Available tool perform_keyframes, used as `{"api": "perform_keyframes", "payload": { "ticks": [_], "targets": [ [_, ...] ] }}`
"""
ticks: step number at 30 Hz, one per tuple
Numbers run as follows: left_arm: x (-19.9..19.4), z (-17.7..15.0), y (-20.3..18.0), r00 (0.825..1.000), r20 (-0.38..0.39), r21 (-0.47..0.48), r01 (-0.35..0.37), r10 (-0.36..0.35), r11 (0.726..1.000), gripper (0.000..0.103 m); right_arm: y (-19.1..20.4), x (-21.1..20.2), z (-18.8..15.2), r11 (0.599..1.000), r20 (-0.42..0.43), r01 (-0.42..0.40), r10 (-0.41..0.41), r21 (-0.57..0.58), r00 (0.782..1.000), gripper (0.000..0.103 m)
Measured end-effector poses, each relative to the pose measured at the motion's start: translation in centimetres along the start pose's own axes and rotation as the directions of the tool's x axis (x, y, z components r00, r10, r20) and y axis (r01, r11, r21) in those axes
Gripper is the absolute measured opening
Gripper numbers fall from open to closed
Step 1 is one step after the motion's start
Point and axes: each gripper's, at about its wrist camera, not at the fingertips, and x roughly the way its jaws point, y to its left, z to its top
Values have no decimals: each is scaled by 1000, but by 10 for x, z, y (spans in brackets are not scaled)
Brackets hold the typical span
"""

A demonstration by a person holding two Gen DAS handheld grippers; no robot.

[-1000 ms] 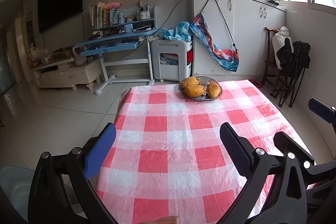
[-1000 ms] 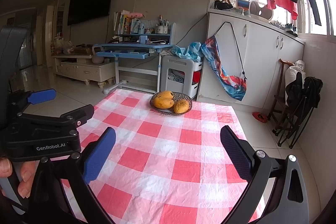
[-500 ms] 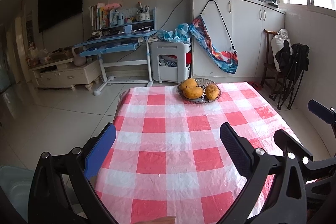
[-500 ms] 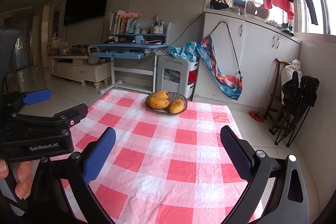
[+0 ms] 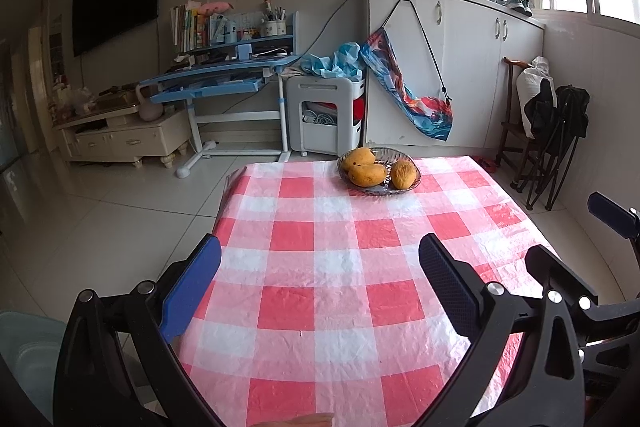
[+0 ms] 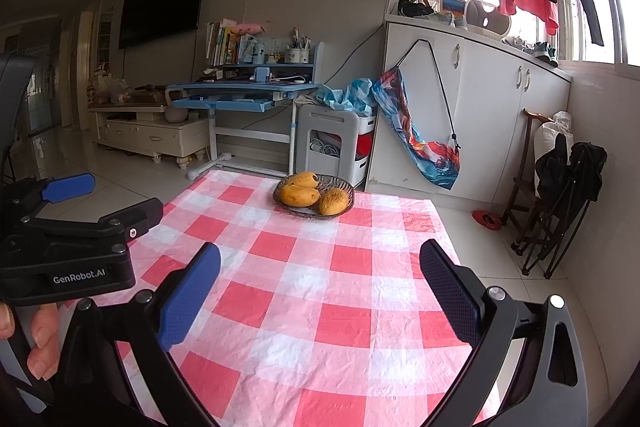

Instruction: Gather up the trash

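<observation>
No trash shows on the red-and-white checked tablecloth (image 5: pixel 328 267), which also fills the right wrist view (image 6: pixel 320 291). My left gripper (image 5: pixel 320 287) is open and empty above the near part of the table. My right gripper (image 6: pixel 320 291) is open and empty too, held beside the left one. The left gripper's body (image 6: pixel 68 251) shows at the left of the right wrist view, and part of the right gripper (image 5: pixel 612 215) shows at the right edge of the left wrist view.
A glass bowl of mangoes (image 5: pixel 379 171) stands at the table's far edge, also in the right wrist view (image 6: pixel 314 195). Beyond are a blue desk (image 5: pixel 224 79), a white cart (image 5: pixel 326 115), cabinets (image 5: pixel 460 67) and folded chairs (image 5: pixel 548 143). A pale blue bin (image 5: pixel 24 355) sits low left.
Both grippers have drawn back and risen slightly, so the bowl and table look a little farther away. Both stay open and empty.
</observation>
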Motion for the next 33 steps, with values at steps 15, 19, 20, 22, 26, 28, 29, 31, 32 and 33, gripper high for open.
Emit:
{"api": "perform_keyframes", "payload": {
  "ticks": [15,19,20,22,26,28,29,31,32,33],
  "targets": [
    [0,-1,-1,1000,2,-1,3,-3,1000,96,-3,-1,2,1000,2,5,-5,-3,1000,95],
    [0,-2,-1,1000,1,2,2,-2,1000,96,-3,-1,2,1000,2,6,-6,-2,1000,95],
    [-1,-2,-1,1000,2,2,3,-3,1000,96,-4,-2,2,1000,2,7,-7,-2,1000,95],
    [0,-2,-2,1000,2,2,4,-4,1000,96,-5,-2,2,1000,3,7,-7,-1,1000,95],
    [0,-3,-2,1000,2,4,4,-4,1000,96,-4,-1,2,1000,1,6,-6,-3,1000,95],
    [0,-3,-2,1000,1,2,4,-4,1000,96,-3,-1,2,1000,2,6,-6,-5,1000,95],
    [0,-3,-3,1000,0,3,5,-5,1000,96,-4,-2,2,1000,2,6,-6,-6,1000,95],
    [0,-4,-3,1000,0,4,5,-5,1000,96,-6,-2,2,1000,3,6,-6,-8,1000,95],
    [0,-4,-3,1000,1,4,5,-5,1000,96,-5,-2,3,1000,2,6,-6,-8,1000,95],
    [0,-4,-3,1000,1,4,4,-4,1000,96,-4,-2,3,1000,1,6,-6,-7,1000,95]
  ]
}}
